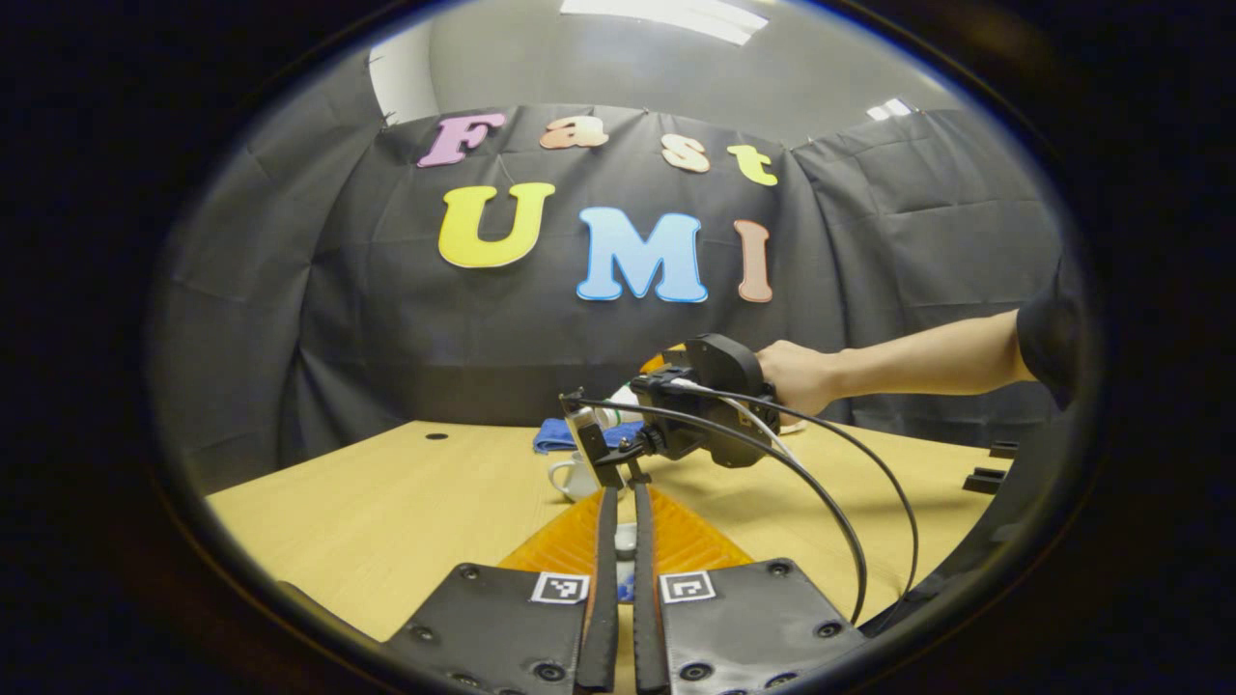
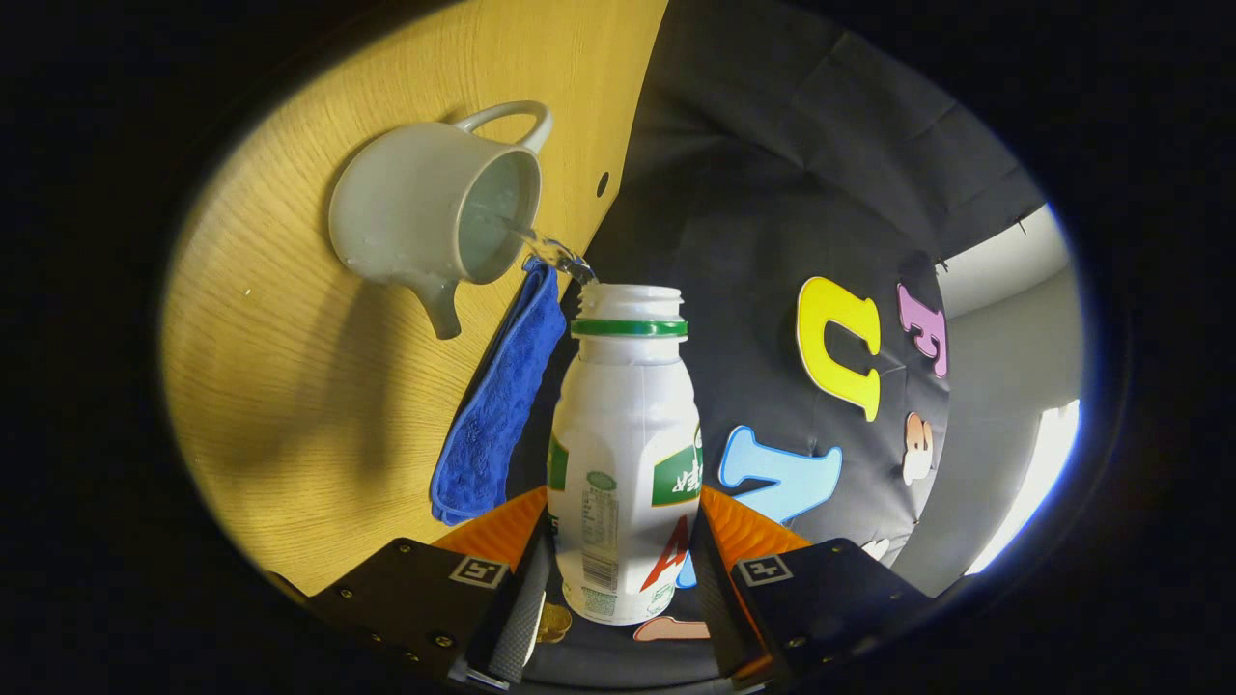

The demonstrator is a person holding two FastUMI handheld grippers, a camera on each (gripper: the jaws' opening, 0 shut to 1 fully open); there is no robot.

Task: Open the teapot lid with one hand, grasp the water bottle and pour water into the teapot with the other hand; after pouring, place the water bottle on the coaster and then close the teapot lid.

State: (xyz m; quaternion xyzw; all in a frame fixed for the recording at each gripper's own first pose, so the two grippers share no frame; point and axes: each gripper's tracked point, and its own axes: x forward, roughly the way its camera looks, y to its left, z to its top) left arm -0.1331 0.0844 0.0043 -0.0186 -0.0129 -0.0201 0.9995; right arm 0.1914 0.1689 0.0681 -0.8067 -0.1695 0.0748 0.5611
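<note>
Right gripper (image 2: 618, 569) clamped on the smooth white plastic water bottle (image 2: 623, 463), uncapped, tipped toward the glazed white teapot (image 2: 425, 212) on the wood-grain table (image 2: 290, 405); thin clear stream running into its open mouth, water inside. Fuzzy blue cloth (image 2: 497, 405) just beside the teapot. Left gripper (image 1: 620, 541) nearly closed on something small between its fingers, identity unclear, near side of the teapot.

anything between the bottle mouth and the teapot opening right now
Nothing visible does. In the right gripper view the water bottle, clamped in the right gripper, is tipped toward the lidless teapot, and a stream of water runs straight in.
</note>
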